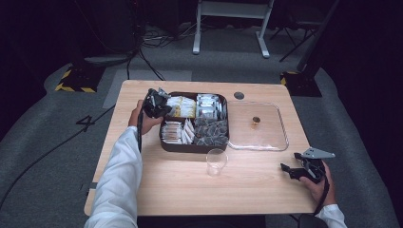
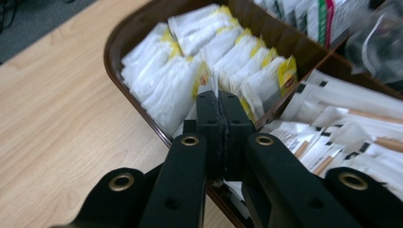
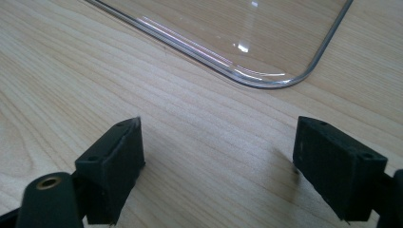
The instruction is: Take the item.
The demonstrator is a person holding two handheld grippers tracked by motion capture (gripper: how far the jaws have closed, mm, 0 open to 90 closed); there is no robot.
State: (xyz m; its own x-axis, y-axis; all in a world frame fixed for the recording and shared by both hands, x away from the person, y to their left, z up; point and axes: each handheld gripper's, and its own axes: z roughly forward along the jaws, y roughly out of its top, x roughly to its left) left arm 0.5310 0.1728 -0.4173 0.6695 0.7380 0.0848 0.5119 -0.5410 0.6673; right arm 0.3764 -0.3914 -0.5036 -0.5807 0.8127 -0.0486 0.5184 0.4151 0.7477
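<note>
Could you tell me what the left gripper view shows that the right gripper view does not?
The left gripper view has the brown tray with white-and-yellow packets in one compartment and white sachets in the next; the left gripper is shut, with a white packet edge at its tips. The right gripper view has the corner of the clear lid lying flat, and the right gripper open over bare wood. Both show the wooden table.

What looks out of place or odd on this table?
Little stands out. The clear lid lies beside the brown tray, not on it. The left tongs are pinched on a white-and-yellow packet in the tray. Nothing looks spilled.
</note>
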